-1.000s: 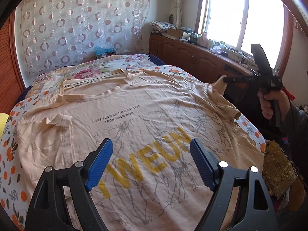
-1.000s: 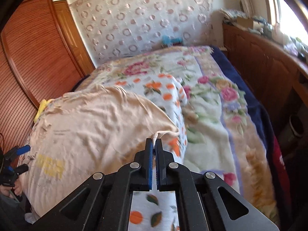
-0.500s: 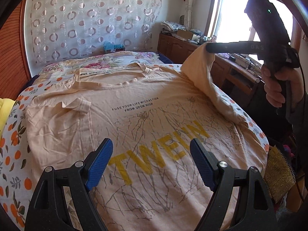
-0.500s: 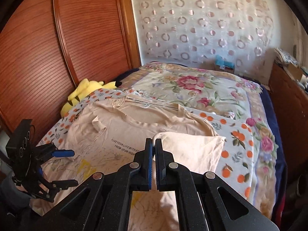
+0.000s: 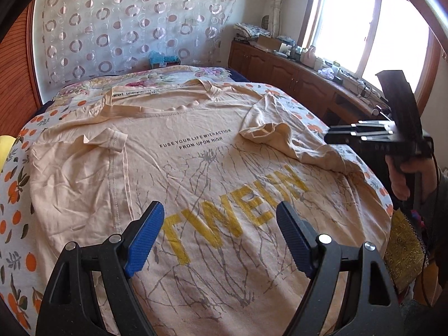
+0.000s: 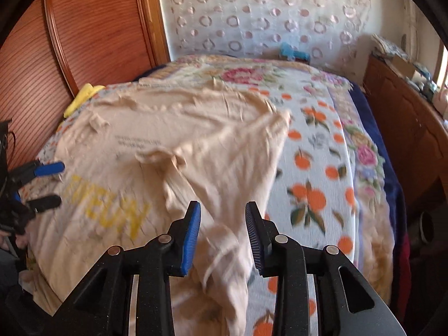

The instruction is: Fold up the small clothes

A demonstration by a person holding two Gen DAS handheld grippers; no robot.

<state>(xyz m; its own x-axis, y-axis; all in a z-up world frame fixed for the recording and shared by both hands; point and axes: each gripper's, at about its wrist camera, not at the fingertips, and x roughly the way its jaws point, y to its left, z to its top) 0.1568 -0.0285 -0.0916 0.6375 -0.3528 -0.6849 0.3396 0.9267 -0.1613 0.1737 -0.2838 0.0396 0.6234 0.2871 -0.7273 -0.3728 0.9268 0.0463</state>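
Both sleeves of the shirt (image 5: 196, 168) are turned in onto its chest as it lies flat on the bed (image 5: 16, 196), collar toward the curtain (image 5: 126, 22) and hem toward me, its long axis running straight away from my left gripper (image 5: 219, 235). That gripper hangs over the yellow lettering with its fingers spread wide, holding nothing. My right gripper (image 6: 222, 232) sits at the shirt's right edge, fingers apart, the loose sleeve (image 6: 224, 162) lying just ahead of and between them, blurred but free.
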